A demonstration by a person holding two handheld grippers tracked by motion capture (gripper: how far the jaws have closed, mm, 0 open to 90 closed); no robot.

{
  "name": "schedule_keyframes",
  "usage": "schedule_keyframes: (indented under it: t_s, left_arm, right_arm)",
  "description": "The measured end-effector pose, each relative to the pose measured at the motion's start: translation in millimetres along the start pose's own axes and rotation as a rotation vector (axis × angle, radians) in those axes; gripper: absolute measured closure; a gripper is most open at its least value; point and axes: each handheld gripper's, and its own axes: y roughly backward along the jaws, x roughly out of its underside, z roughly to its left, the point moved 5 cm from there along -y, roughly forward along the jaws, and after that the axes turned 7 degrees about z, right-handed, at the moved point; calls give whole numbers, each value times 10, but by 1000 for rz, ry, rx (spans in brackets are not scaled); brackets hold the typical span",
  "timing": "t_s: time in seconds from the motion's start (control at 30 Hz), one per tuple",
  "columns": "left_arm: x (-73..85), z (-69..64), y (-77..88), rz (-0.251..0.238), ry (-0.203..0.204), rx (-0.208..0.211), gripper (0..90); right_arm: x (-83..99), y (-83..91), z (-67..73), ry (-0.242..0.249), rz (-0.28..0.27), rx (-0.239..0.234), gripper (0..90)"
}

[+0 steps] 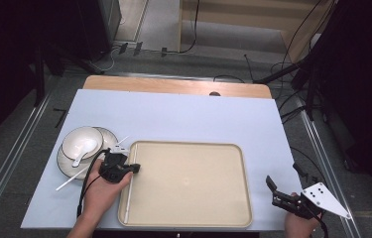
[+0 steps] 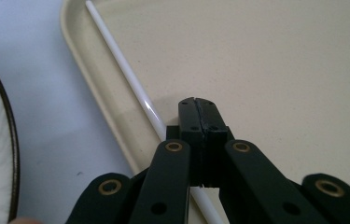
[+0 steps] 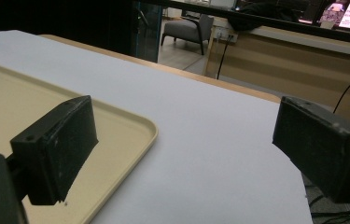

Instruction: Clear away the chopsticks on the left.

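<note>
The thin white chopstick [image 2: 130, 77] is laid inside the beige rectangular plastic tray [image 1: 233, 148], along the left rim, and it passes beneath the left gripper [image 2: 199, 109]. That gripper's fingers are pressed together with no gap visible at their tips; whether the stick is pinched lower down or merely lies under them cannot be told, since the linkage hides that part. In the high view the left gripper [image 1: 133, 168] is held low over the tray's left edge, probably so that the stick can be set down parallel to the rim, where it cannot roll across the tray floor.

A second thin white chopstick [image 1: 69, 182] lies on the pale blue tabletop [image 1: 183, 116], partly under the white plate with a dark rim [image 1: 63, 166]. A white bowl [image 1: 74, 139] with a white ceramic spoon [image 1: 85, 148] in it is stacked on that plate, just left of the tray.

The right gripper [image 1: 273, 189] is kept apart at the tabletop's right edge, its fingers [image 3: 58, 144] spread wide and holding nothing, seemingly parked out of the way.
</note>
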Motion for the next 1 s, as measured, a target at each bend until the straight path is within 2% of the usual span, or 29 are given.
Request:
schedule_keyframes:
  t_s: [0.17,0.27,0.43,0.53,0.77,1.0]
  left_arm:
    - [15,-12,11,4,-9,6,899]
    - [16,-29,17,1,-21,11,840]
    - [23,-33,38,-3,-27,20,803]
    - [7,-33,81,-25,-29,27,764]
    - [21,-28,184,-43,-44,30,750]
    - [60,-3,246,-51,-38,27,766]
  right_arm:
    - [-3,-2,16,5,0,-10,64]
    - [1,-5,3,4,-3,-12,64]
    - [-4,3,-6,-2,-10,-14,64]
    - [2,-7,0,3,-5,-21,64]
    - [-4,-7,5,1,-5,-28,64]
    - [-10,-10,22,-2,-5,-37,64]
